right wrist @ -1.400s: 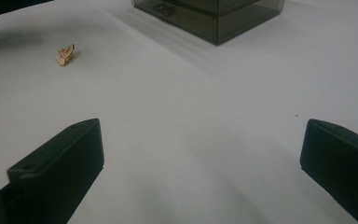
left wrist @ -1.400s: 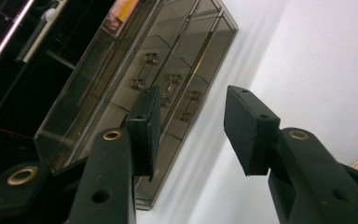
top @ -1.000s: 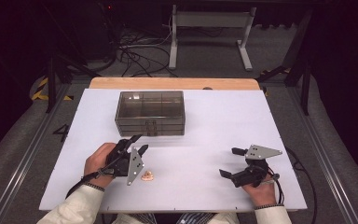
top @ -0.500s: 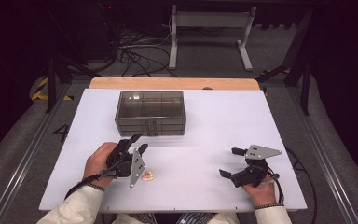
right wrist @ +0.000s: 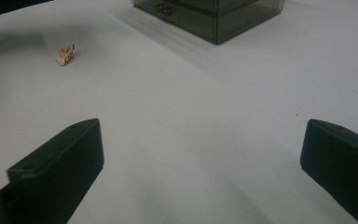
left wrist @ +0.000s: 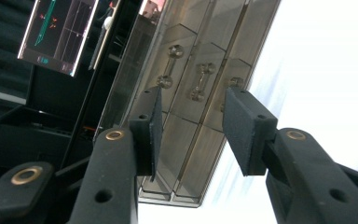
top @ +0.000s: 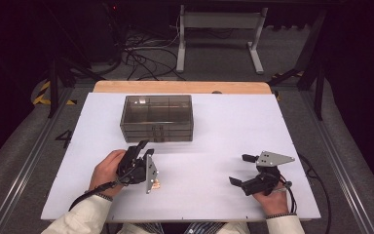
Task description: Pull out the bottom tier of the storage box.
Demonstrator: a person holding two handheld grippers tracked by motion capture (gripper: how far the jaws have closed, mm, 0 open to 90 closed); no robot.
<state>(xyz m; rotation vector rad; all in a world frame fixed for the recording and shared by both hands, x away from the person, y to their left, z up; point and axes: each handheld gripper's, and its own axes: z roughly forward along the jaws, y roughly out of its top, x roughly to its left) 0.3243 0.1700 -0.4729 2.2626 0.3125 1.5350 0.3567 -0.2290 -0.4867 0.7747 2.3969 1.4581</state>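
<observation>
Step in hand: left tool (top: 143, 148) lines up on the smoked translucent plastic drawer box (top: 157, 117), probably to pull a drawer.
Box: at the far middle of the white table (top: 214, 141), drawer handles (left wrist: 201, 82) facing the person.
Left tool: tipped on its side, jaws part spread and just closing a little, nothing between them.
Right tool (top: 243, 169): spread wide, empty, resting low.
Crumpled tan scrap (right wrist: 65, 54): just beside the left tool.
Advice: centre on one handle, close squarely, pull straight.
</observation>
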